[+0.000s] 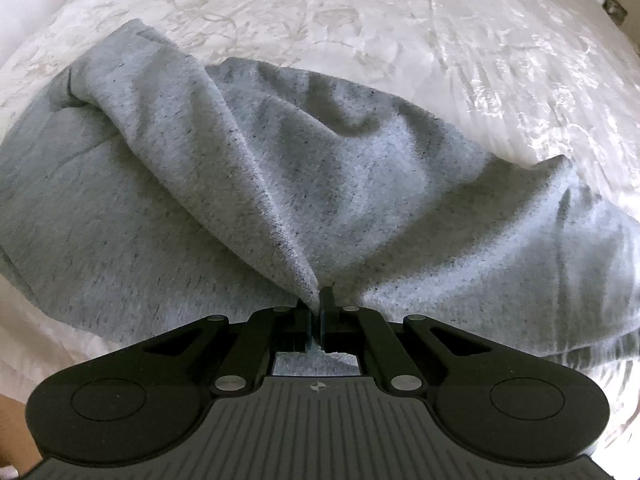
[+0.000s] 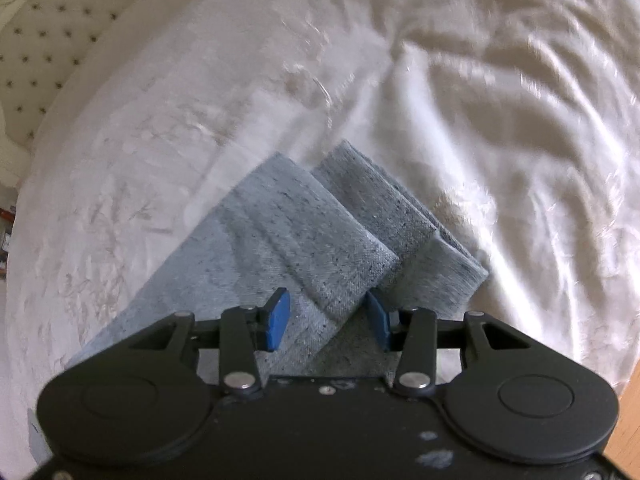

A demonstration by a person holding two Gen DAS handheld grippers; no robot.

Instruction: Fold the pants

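Grey heathered sweatpants (image 1: 248,168) lie rumpled across a white bedspread (image 1: 360,20). My left gripper (image 1: 318,300) is shut on a pinched ridge of the pants' fabric, which rises in a fold from the jaws toward the upper left. In the right wrist view the two leg ends of the pants (image 2: 320,236) lie side by side on the bed, cuffs pointing away. My right gripper (image 2: 328,312) hovers over them, open, its blue pads (image 2: 278,320) standing on either side of the nearer leg and not pressing on it.
The white patterned bedspread (image 2: 500,120) is creased to the right of the leg ends. A tufted headboard (image 2: 52,40) runs along the upper left. A strip of wooden floor (image 2: 628,420) shows at the lower right bed edge.
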